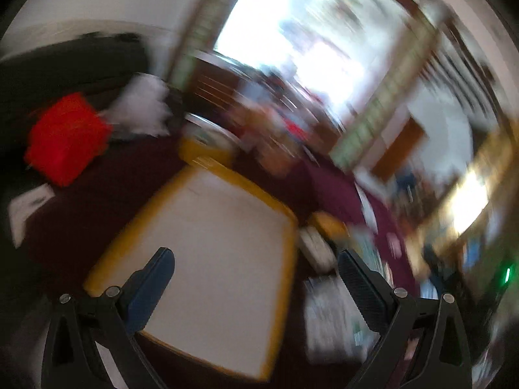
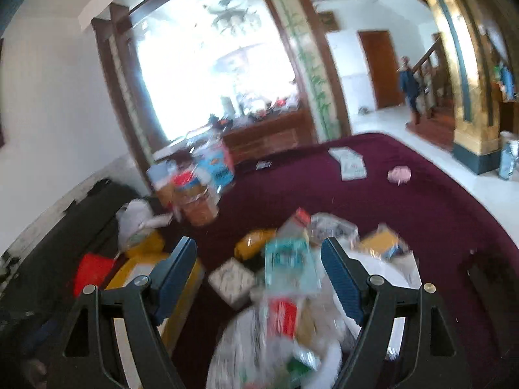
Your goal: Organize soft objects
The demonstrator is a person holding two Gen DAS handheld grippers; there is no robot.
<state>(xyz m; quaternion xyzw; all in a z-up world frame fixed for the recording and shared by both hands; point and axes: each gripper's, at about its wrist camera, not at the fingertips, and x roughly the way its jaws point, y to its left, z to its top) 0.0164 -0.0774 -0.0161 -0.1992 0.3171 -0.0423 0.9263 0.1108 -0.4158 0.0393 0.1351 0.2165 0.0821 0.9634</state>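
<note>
Both views are motion-blurred. My left gripper [image 1: 256, 262] is open and empty above a yellow-rimmed container with a white inside [image 1: 220, 243] on the maroon cloth. A heap of soft packets [image 1: 327, 317] lies to its right. My right gripper [image 2: 259, 253] is open and empty above a pile of plastic-wrapped packets [image 2: 285, 311], among them a teal packet [image 2: 288, 259], a white patterned one [image 2: 232, 278] and a yellow one [image 2: 254, 240]. The yellow-rimmed container [image 2: 191, 278] shows at its lower left.
A red bag [image 1: 65, 139] and a white plastic bag [image 1: 142, 107] lie at the left by a dark case. Boxes and jars [image 2: 194, 184] stand at the far side. A pink item [image 2: 399, 175] and papers [image 2: 350, 162] lie on the maroon cloth [image 2: 438, 227].
</note>
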